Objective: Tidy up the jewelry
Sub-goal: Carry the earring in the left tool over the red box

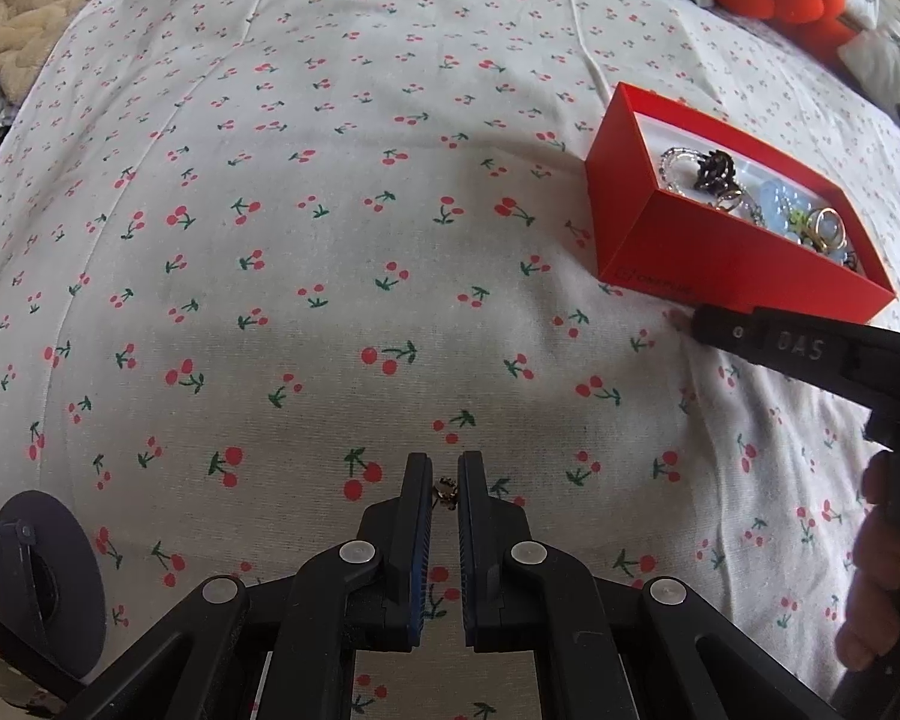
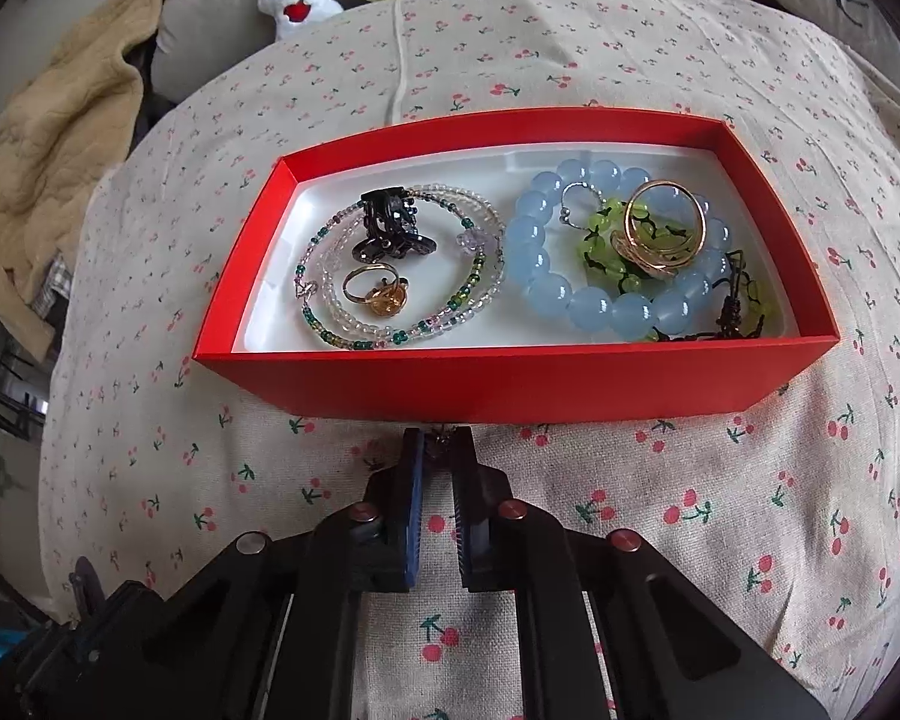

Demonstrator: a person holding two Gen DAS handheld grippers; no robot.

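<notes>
while the left gripper (image 1: 445,474) is pinched on a tiny dark metal earring (image 1: 446,490) above the white cherry-print bedsheet (image 1: 306,240), the right gripper (image 2: 440,439) is closed too, on a small dark piece i cannot identify. its tips are just beside the near wall of the red cardboard box (image 2: 510,384), which holds a pale blue bead bracelet (image 2: 546,276) at 2 o'clock and a gold ring (image 2: 378,291) at 11 o'clock.
</notes>
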